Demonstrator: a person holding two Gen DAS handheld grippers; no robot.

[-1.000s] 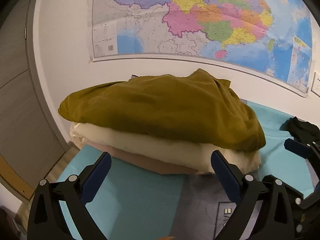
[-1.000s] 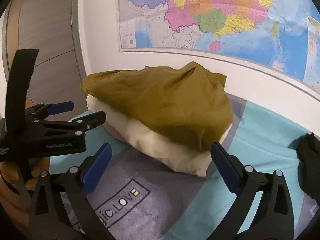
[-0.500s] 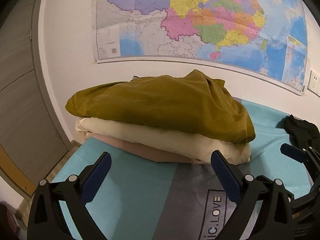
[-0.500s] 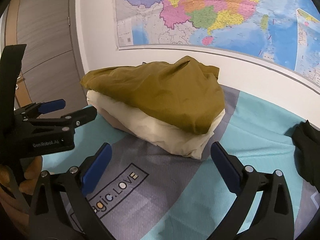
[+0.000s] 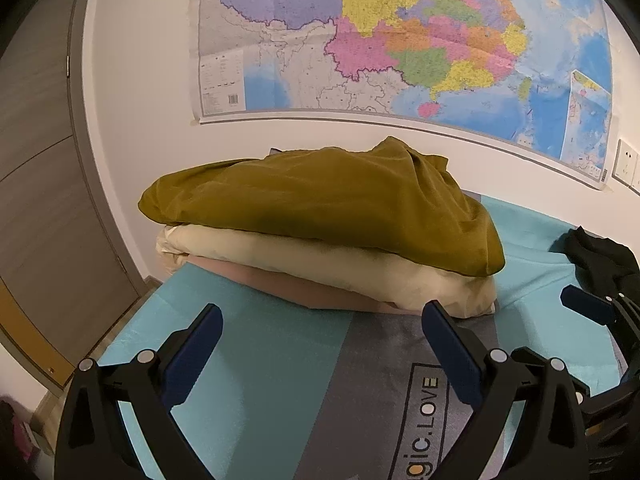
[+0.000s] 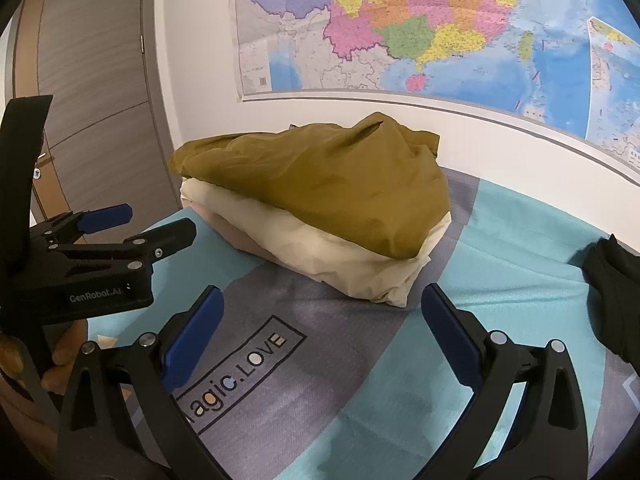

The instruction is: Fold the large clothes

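Note:
A stack of folded clothes lies at the far end of the table by the wall: an olive-brown garment point(image 5: 320, 204) on top, a cream one point(image 5: 328, 264) under it and a pinkish one point(image 5: 280, 284) at the bottom. The olive garment point(image 6: 320, 184) and the cream one point(image 6: 340, 256) also show in the right wrist view. A black garment point(image 5: 600, 256) lies crumpled at the right, also in the right wrist view point(image 6: 616, 292). My left gripper point(image 5: 322, 328) is open and empty, short of the stack. My right gripper point(image 6: 322, 312) is open and empty, also short of the stack.
The table wears a teal and grey cloth point(image 6: 500, 300) printed "agic.LOVE". A large map point(image 5: 400, 40) hangs on the white wall behind. A wooden door point(image 5: 36, 160) stands at the left. The left gripper's body point(image 6: 100, 264) shows at the left of the right wrist view.
Both grippers have drawn back from the stack, which looks smaller and farther now. More of the printed cloth shows in front. Both stay open and empty.

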